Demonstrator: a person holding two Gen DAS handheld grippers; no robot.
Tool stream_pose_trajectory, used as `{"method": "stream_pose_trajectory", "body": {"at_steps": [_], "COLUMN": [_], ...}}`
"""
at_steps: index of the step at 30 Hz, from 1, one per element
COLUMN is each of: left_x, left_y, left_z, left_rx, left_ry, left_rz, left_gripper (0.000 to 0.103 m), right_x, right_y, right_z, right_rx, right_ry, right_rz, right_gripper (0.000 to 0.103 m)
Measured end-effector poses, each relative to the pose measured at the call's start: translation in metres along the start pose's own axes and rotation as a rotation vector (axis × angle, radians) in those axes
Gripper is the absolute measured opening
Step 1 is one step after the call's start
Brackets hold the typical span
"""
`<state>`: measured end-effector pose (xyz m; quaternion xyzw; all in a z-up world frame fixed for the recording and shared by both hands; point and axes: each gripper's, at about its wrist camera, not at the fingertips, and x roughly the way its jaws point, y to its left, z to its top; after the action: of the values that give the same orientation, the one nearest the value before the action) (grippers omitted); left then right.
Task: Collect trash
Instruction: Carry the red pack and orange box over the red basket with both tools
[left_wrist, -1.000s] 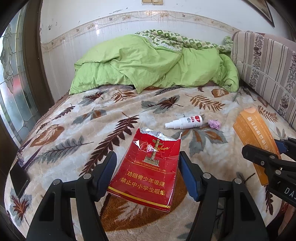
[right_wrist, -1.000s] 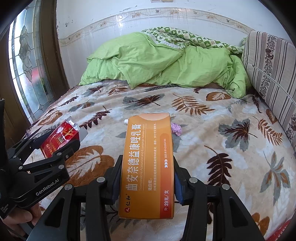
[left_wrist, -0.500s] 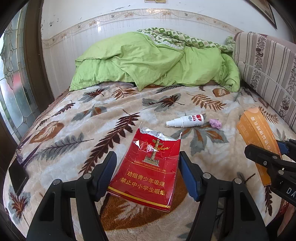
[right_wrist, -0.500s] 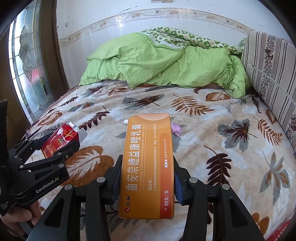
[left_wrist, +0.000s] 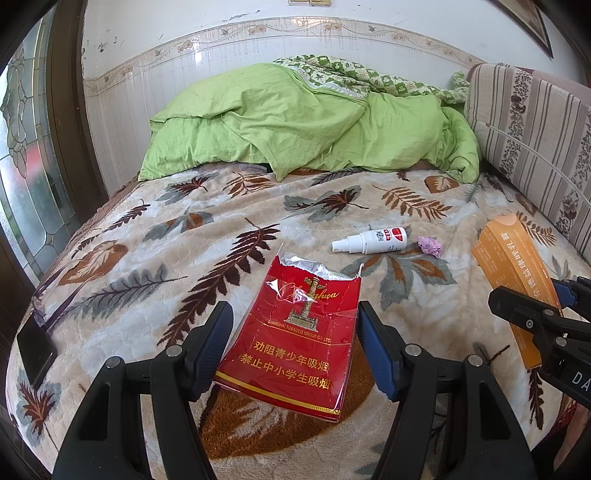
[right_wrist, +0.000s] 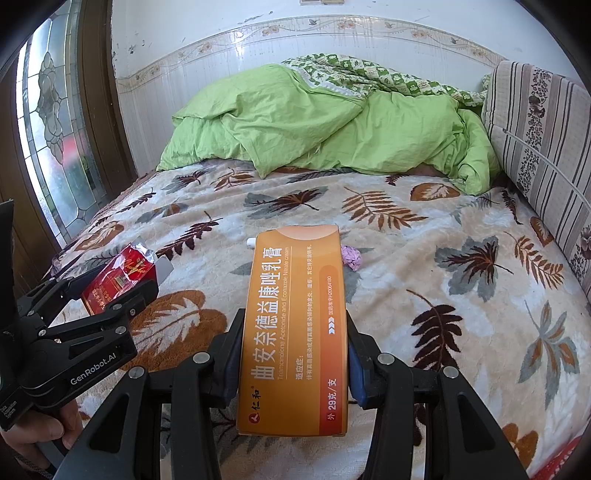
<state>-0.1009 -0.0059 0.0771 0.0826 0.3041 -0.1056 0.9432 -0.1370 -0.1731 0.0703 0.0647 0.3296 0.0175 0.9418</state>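
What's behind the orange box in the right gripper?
In the right wrist view the orange box hides most of a white spray bottle; only its nozzle tip shows at the box's top left. The purple paper wad lies beside it, uncovered, on the blanket.

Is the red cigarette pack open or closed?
Open. The red pack's top is torn, with silver foil sticking out.

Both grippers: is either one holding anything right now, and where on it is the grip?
Left gripper clamps the red cigarette pack across its side edges, near mid-length. Right gripper clamps the orange cream box across its long sides, near its lower end.
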Motion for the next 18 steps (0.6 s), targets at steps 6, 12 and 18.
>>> {"method": "stream_pose_trajectory", "body": {"at_steps": [6,12,18], "left_x": [-0.0002,-0.0001,0.0001], "left_y": [0.0002,0.0001,0.0], "left_z": [0.0003,0.0006,0.0003], "left_rx": [-0.001,0.0,0.002], "left_ry": [-0.002,0.0,-0.001], "left_rz": [0.0,0.0,-0.004], "left_gripper": [0.067,0.067,0.067], "right_x": [0.0,-0.0004,-0.0001], "right_y": [-0.0002,-0.0007,-0.0006], "right_z": [0.0002,0.0005,0.0], "right_rx": [0.0,0.0,0.0], "right_ry": [0.001,0.0,0.0], "right_rz": [0.0,0.001,0.0], "right_gripper": [0.049,0.049,0.049]}}
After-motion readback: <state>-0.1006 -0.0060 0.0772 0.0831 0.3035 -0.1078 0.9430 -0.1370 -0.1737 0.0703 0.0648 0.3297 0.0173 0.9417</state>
